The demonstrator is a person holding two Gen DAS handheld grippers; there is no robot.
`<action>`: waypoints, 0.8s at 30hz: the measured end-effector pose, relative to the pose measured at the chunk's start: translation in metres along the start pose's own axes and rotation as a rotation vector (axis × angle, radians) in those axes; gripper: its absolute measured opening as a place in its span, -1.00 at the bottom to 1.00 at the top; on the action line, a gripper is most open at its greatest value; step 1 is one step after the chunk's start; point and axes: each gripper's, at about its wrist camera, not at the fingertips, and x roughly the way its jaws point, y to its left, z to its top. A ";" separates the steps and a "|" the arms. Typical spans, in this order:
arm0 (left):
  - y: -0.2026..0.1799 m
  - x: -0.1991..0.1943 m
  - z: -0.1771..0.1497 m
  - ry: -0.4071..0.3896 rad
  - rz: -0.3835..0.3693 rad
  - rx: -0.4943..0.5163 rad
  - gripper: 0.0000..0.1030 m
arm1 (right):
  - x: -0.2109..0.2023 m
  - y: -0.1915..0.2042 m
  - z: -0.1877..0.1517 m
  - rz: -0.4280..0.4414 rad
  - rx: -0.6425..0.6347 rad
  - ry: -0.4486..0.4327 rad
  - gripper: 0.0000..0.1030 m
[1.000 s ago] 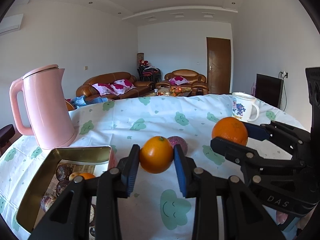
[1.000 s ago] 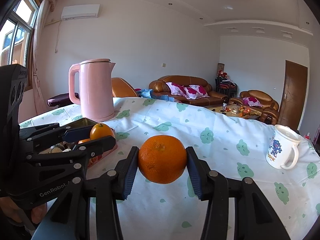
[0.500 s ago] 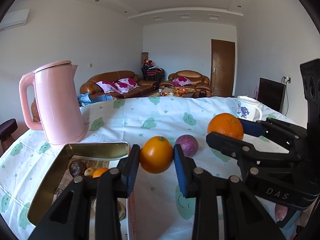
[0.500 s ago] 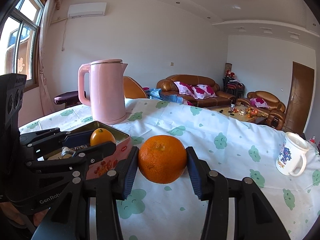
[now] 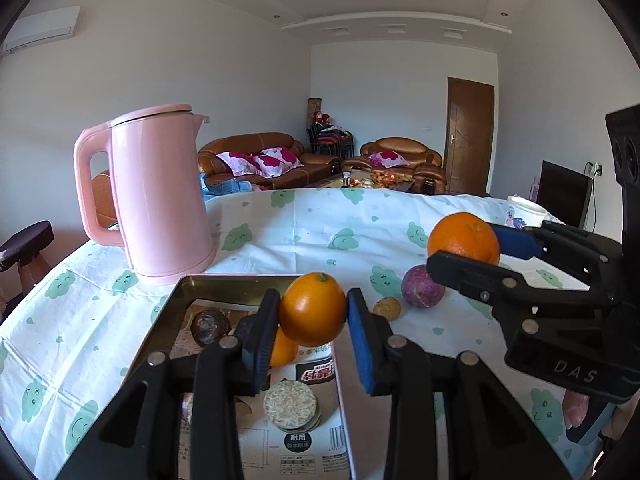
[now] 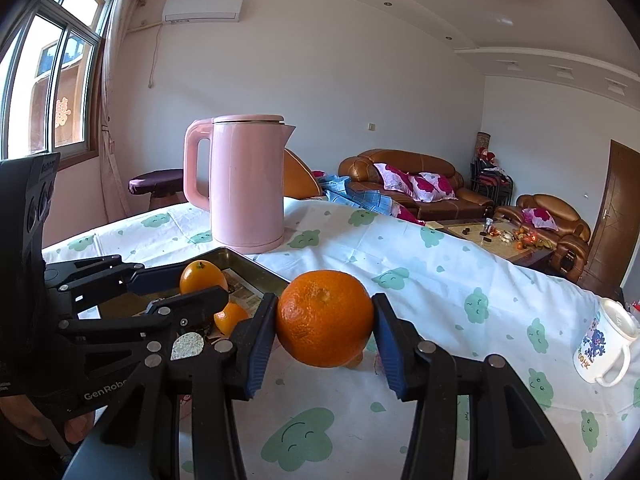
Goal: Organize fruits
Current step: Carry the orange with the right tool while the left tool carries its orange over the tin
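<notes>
Above the tin box (image 5: 168,312), two oranges ride in the air.
Left gripper (image 5: 313,322) squeezes a small orange (image 5: 312,309); right gripper (image 6: 325,330) squeezes a big orange (image 6: 325,318). Round, firm, rolly: hold the middles.

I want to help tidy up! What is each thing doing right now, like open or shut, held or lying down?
Left gripper: shut on small orange.
Right gripper: shut on big orange.
Tin box: open, fruit inside.
Pink kettle: upright, lid shut.
Purple fruit: lying on tablecloth.
Mug: upright.
</notes>
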 end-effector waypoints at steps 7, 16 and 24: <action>0.016 0.001 -0.002 0.018 0.033 -0.013 -0.31 | 0.008 0.012 0.008 0.024 -0.027 0.008 -0.05; 0.036 0.002 -0.006 0.040 0.076 -0.012 -0.31 | 0.024 0.025 0.016 0.054 -0.050 0.022 -0.05; 0.056 0.006 -0.010 0.064 0.110 -0.028 -0.31 | 0.038 0.038 0.021 0.088 -0.071 0.041 -0.05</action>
